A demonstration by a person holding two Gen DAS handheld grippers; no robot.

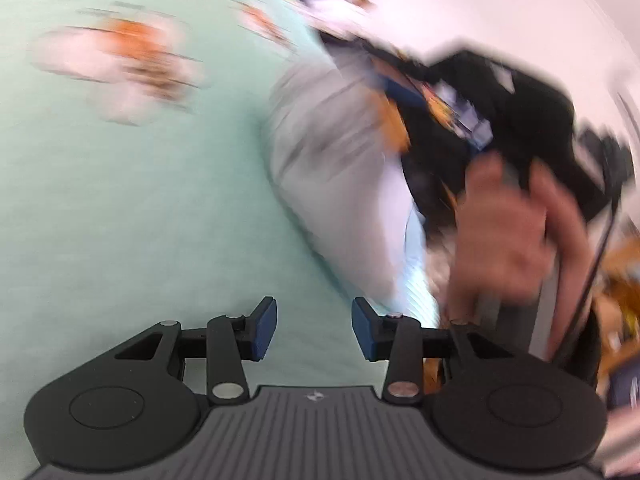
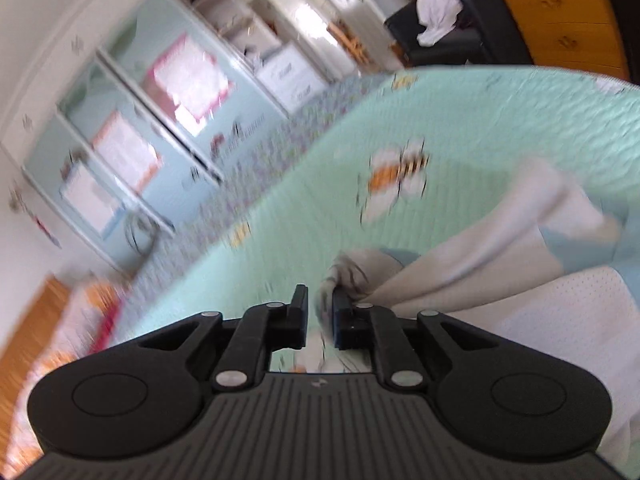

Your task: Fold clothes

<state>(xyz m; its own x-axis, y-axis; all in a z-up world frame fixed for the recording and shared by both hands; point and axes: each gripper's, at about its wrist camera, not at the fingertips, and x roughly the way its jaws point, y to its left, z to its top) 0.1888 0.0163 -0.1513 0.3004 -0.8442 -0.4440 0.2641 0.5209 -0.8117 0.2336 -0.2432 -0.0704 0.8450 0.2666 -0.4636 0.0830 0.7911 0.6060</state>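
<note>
A pale grey-white garment [image 1: 332, 152] lies on a mint green bedspread [image 1: 140, 208] with bee prints. In the left wrist view my left gripper [image 1: 313, 330] is open and empty above the bedspread, left of the garment. In the right wrist view my right gripper [image 2: 320, 312] is nearly shut on a bunched edge of the garment [image 2: 460, 256], which trails off to the right over a white mesh piece [image 2: 560, 320]. Both views are motion-blurred.
The person's hand [image 1: 512, 236] and dark clothing [image 1: 500, 112] are at the right of the left wrist view. Beyond the bed stand white cupboards [image 2: 168, 92], a dark chair with white cloth [image 2: 436, 4] and a wooden drawer unit [image 2: 560, 16].
</note>
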